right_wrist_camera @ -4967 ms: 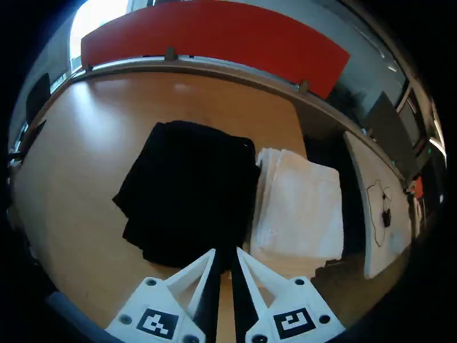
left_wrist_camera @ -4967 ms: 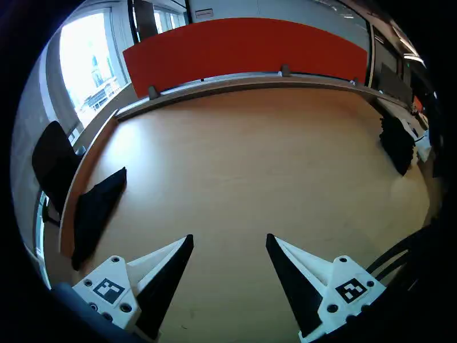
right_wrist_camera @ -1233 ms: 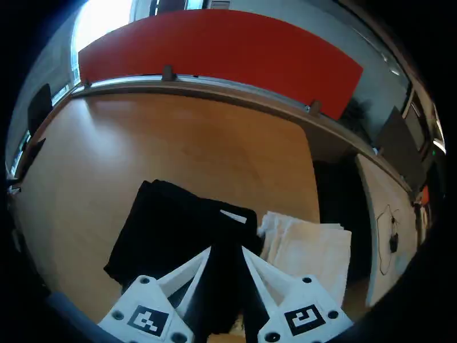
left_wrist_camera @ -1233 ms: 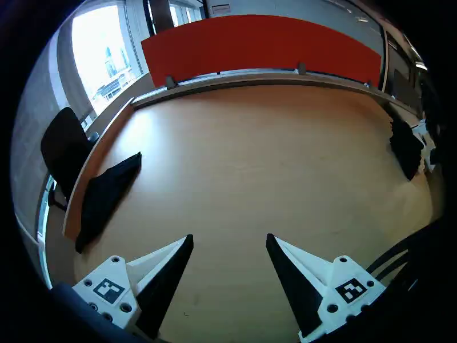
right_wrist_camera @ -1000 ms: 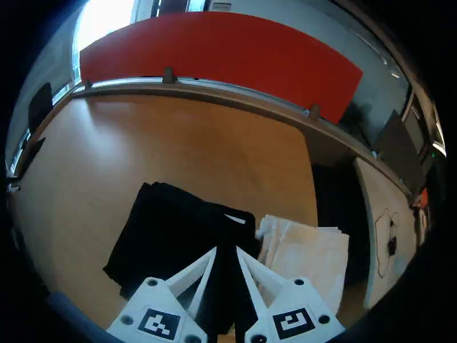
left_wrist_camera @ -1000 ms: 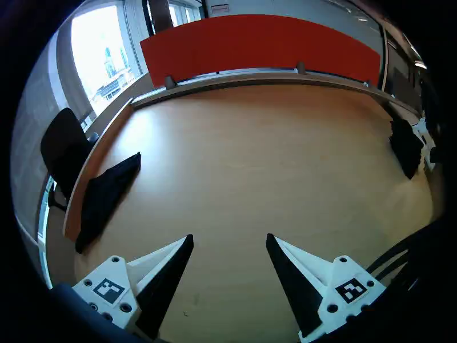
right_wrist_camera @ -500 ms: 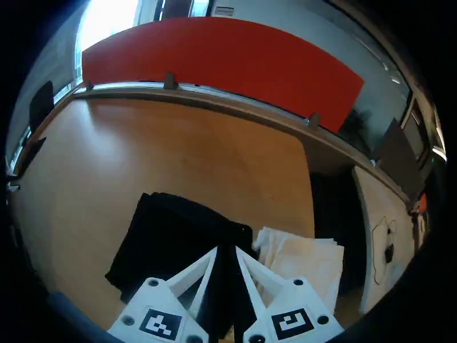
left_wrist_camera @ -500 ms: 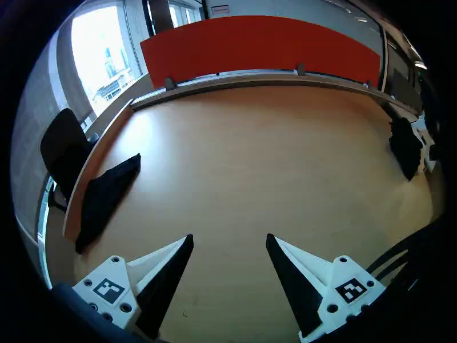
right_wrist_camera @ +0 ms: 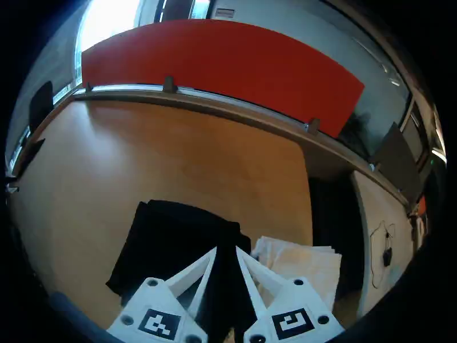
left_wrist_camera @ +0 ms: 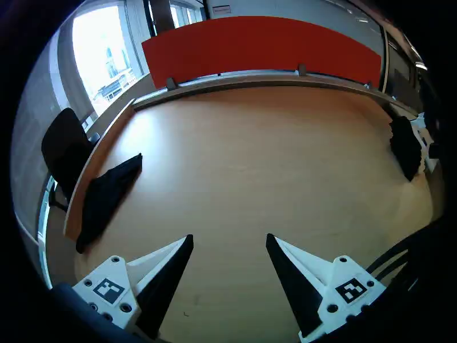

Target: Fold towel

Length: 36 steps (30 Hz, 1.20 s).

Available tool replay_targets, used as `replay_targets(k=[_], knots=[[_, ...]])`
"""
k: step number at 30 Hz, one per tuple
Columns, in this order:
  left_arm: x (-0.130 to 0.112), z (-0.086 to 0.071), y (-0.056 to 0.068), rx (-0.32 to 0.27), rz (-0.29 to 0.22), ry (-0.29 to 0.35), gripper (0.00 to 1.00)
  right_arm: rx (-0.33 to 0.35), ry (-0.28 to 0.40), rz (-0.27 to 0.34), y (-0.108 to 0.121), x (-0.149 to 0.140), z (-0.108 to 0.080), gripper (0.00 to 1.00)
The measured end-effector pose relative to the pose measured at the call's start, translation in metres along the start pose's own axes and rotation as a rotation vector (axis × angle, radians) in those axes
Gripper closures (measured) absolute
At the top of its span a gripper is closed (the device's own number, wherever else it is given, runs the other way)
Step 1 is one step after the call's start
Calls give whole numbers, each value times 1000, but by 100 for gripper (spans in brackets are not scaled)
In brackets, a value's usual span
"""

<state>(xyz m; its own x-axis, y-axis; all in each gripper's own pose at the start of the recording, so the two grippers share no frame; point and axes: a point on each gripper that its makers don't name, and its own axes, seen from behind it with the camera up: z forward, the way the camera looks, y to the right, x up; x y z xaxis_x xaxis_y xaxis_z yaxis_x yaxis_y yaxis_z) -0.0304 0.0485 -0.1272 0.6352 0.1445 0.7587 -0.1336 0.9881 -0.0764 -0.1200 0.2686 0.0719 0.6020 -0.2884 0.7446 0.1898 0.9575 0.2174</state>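
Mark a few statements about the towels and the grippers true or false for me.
1. The left hand-held gripper is open over the table. True.
2. The white towel lies left of the black towel. False: in the right gripper view it lies to its right.
3. The divider behind the table is red. True.
4. The right hand-held gripper is wide open. False: its fingers are nearly together on the black towel.

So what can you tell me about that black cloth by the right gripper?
The black towel is soft, dark cloth, folded in layers, lying on the wooden table. Its near edge runs up between the fingers of the right gripper, which looks closed on it. Its right side sits beside a stack of folded white towels.
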Motion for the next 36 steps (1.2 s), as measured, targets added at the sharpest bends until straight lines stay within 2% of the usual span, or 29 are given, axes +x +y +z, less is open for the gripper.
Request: replay_targets(k=[1, 4, 5, 7, 17, 19, 21, 36], knots=[[1, 0, 0, 0, 1, 0, 6, -5, -3, 1, 1, -1, 0, 78], [2, 0, 0, -1, 3, 1, 6, -21, -9, 1, 5, -3, -1, 39], [2, 0, 0, -2, 4, 2, 6, -26, -12, 1, 7, -3, -1, 29], [3, 0, 1, -2, 4, 4, 6, -34, -10, -4, 7, -3, -2, 25], [2, -1, 0, -7, 2, 9, 6, -35, -3, -5, 3, -3, -8, 22], [2, -2, 0, -7, 0, 11, 6, -41, 2, -1, 2, -1, -10, 8], [2, -3, -1, -8, -2, 14, 6, -46, 7, 5, 2, 0, -12, 0], [6, -10, -9, -19, -1, 43, 6, -56, 41, 42, -12, 4, -33, 0]])
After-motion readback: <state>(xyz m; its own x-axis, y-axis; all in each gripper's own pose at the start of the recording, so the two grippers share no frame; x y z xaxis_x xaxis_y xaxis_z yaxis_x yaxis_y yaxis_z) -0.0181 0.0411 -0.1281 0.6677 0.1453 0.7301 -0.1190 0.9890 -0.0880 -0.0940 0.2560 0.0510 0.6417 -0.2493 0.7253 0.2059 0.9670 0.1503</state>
